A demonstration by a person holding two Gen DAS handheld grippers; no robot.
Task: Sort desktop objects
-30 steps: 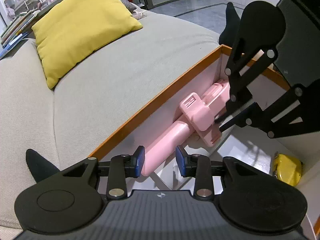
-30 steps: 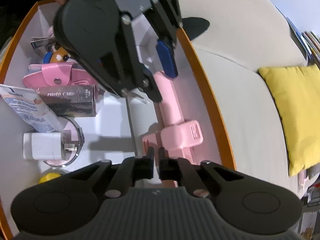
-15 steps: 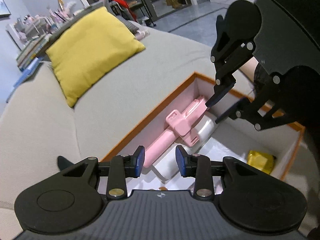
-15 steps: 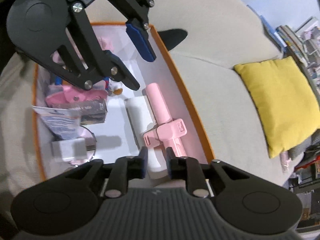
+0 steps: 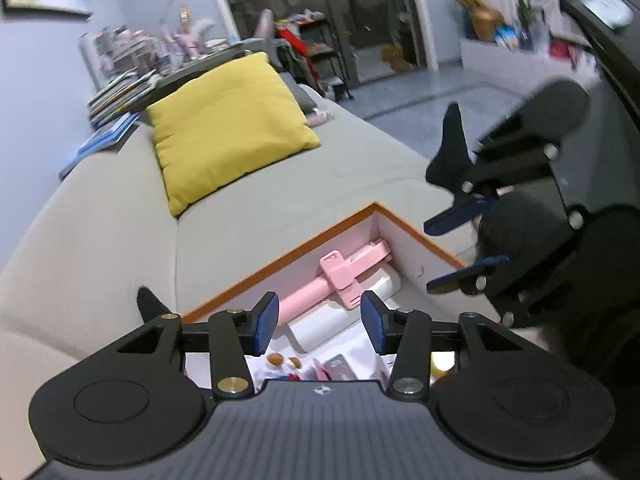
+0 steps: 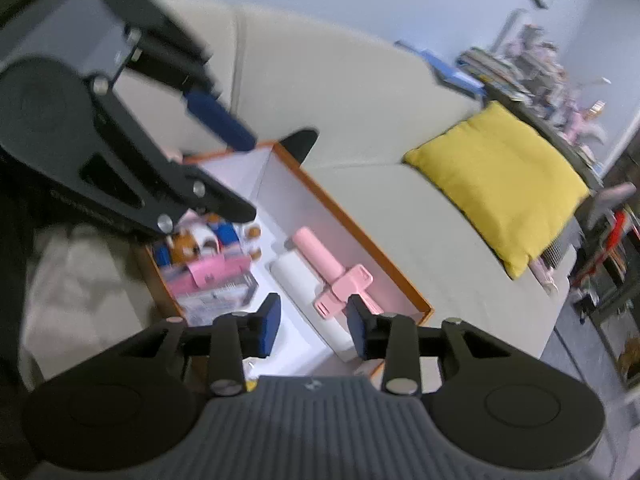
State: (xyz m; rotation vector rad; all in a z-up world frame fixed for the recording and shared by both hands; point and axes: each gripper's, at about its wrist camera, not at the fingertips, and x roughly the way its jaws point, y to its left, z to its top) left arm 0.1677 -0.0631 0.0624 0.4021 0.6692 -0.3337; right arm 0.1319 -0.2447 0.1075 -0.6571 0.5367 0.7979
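Note:
An orange-rimmed white box (image 5: 332, 230) (image 6: 352, 236) lies on a beige sofa. A pink selfie stick (image 5: 336, 278) (image 6: 332, 268) lies inside along its long wall, next to a white block (image 5: 340, 316) (image 6: 304, 288). More small items fill the box's other end: a pink pouch (image 6: 212, 274) and a toy figure (image 6: 188, 246). My left gripper (image 5: 318, 322) is open and empty, held above the box. My right gripper (image 6: 314, 326) is open and empty, above the box's opposite end; it also shows in the left wrist view (image 5: 464, 248).
A yellow cushion (image 5: 228, 128) (image 6: 508, 172) rests on the sofa (image 5: 100, 240) beyond the box. Books and clutter are stacked on a shelf behind the sofa (image 5: 120, 92). A yellow object (image 5: 442, 362) sits low in the box.
Both grippers have risen well away from the box and the selfie stick. The right gripper opened from shut, and the left gripper's jaws stand wider.

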